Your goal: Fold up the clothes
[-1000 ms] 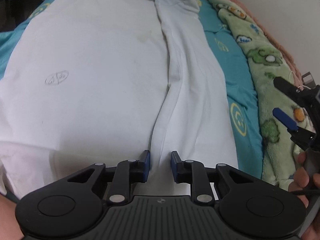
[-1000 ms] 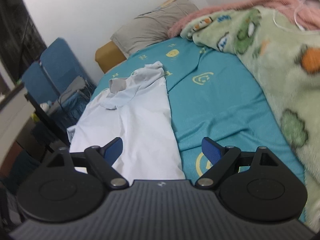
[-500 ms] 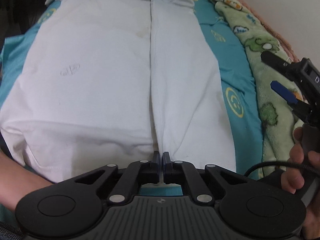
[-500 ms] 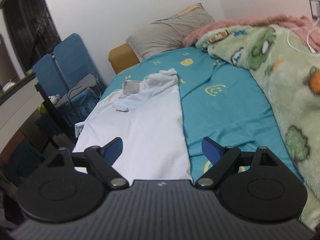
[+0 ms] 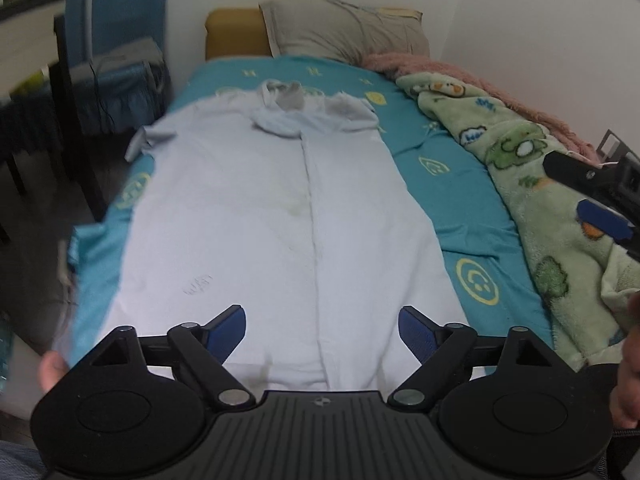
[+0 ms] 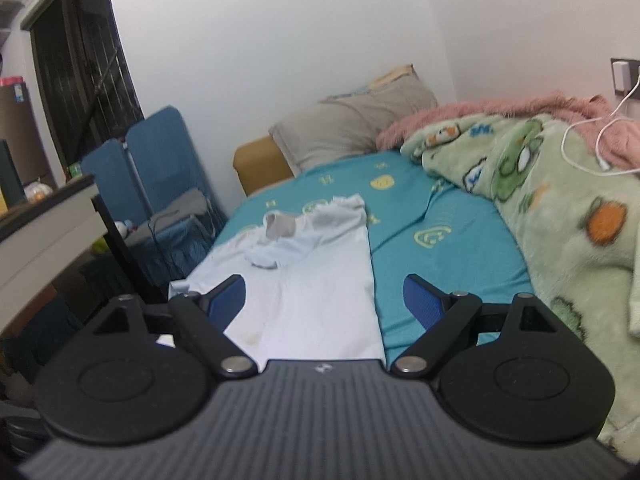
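Note:
A white collared shirt [image 5: 256, 216] lies flat along the teal bed sheet [image 5: 460, 184], collar at the far end, its right side folded inward to a lengthwise crease down the middle. My left gripper [image 5: 322, 328] hovers open above the shirt's near hem with nothing between its blue pads. In the right wrist view the same shirt [image 6: 320, 280] stretches ahead, and my right gripper [image 6: 324, 300] is open and empty above its near right part. The right gripper's fingers [image 5: 600, 216] also show at the right edge of the left wrist view, over the blanket.
A green cartoon blanket [image 5: 532, 184] and a pink fuzzy one [image 6: 480, 116] cover the bed's right side. A grey pillow [image 5: 344, 32] lies at the head. A white charging cable [image 6: 592, 148] trails over the blanket. A blue chair [image 6: 160, 160] and a desk [image 6: 40, 232] stand left.
The left gripper shut on the shirt's near hem, then let go, opened wide and rose back. The shirt lies straighter. The right gripper lifted and stayed open.

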`<state>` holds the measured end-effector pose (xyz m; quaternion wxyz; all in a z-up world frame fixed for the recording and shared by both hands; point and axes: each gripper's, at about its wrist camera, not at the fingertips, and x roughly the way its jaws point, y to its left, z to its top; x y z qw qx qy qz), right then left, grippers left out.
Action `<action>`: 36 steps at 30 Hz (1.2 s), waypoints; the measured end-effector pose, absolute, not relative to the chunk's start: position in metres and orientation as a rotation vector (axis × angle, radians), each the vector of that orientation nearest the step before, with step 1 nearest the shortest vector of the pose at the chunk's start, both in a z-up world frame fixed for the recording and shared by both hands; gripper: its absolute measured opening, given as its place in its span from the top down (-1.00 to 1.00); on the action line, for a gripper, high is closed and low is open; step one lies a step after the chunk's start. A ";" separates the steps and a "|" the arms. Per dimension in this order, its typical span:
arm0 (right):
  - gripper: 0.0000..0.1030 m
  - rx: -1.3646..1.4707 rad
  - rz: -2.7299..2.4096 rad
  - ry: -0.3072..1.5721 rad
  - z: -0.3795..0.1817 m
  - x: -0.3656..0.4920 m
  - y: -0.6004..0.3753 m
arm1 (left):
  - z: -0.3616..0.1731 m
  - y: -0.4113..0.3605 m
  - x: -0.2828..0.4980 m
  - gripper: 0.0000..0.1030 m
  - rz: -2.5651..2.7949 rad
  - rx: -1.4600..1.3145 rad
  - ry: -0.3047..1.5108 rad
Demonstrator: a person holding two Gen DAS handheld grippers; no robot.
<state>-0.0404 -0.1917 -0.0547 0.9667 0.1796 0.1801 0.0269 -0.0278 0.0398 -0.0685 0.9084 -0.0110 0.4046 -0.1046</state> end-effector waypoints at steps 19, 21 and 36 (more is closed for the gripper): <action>-0.69 0.093 0.193 0.350 0.035 0.002 -0.111 | 0.033 0.097 -0.004 -0.99 -0.112 -0.092 0.587; -0.69 0.065 0.212 0.398 0.026 0.028 -0.095 | 0.009 0.115 0.014 -0.99 -0.107 -0.103 0.598; -0.68 -0.235 0.509 0.611 -0.102 0.286 0.147 | -0.099 0.239 0.100 -0.97 -0.022 -0.203 0.703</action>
